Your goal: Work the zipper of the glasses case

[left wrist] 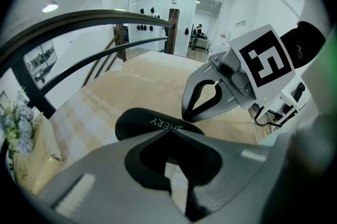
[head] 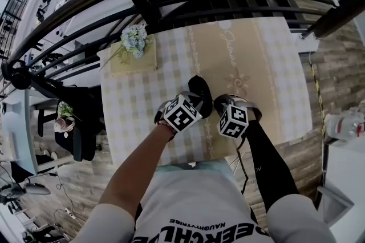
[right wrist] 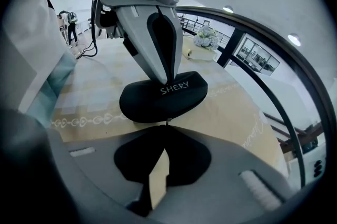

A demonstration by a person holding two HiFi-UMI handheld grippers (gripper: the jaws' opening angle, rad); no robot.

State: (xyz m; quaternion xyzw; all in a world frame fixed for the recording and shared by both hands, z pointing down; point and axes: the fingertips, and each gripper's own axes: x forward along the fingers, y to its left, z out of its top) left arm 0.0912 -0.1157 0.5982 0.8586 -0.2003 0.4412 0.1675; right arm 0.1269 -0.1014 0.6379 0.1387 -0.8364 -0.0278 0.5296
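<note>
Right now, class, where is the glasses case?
In the head view the glasses case lies on the checked tablecloth, centre-front, just beyond the left tool and right tool.

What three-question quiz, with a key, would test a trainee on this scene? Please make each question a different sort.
1. True or false: the left gripper touches the case.
2. In the head view, what is at the table's far left corner? A) flowers B) a cup C) a laptop
3. Fill in: the right gripper is shut on the zipper ____.
Key: 1 true; 2 A; 3 pull.
</note>
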